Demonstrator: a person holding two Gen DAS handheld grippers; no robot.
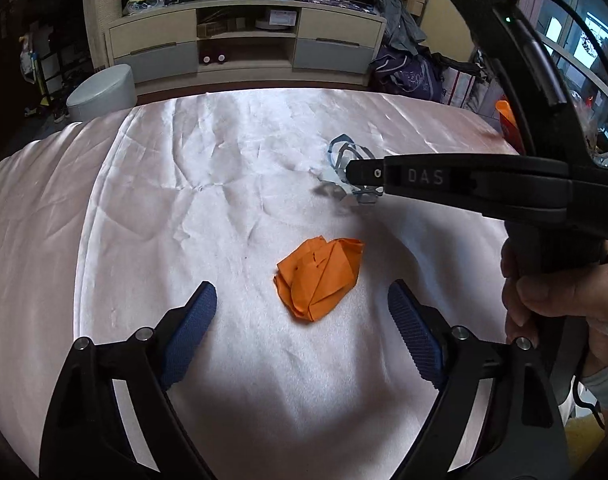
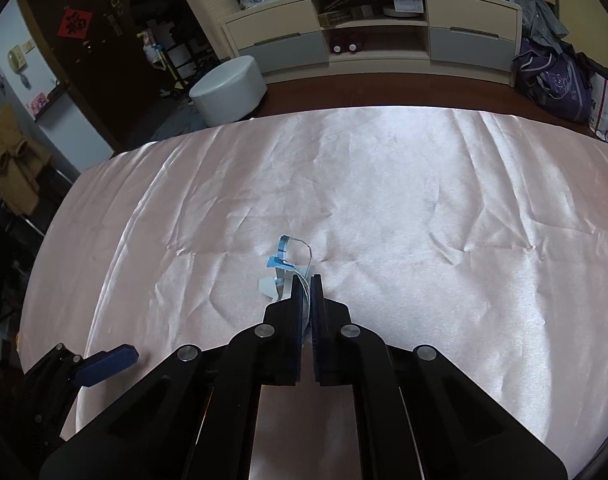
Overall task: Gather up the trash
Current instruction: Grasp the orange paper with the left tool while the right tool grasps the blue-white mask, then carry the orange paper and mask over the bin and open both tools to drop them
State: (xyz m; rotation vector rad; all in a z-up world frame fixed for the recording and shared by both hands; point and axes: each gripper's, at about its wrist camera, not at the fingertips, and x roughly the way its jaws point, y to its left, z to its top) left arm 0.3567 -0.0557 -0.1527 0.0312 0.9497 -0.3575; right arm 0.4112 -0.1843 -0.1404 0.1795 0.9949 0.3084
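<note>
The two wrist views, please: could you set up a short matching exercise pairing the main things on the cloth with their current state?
Things:
1. left gripper
2. right gripper
3. orange paper wad
4. blue-and-clear plastic scrap

States:
A. pinched between shut jaws
B. lying free on the pink cloth, not touched
C. jaws open, one finger on either side of a piece of trash
D. shut on a piece of trash

Pairs: 1-C, 2-D, 3-B, 4-A
</note>
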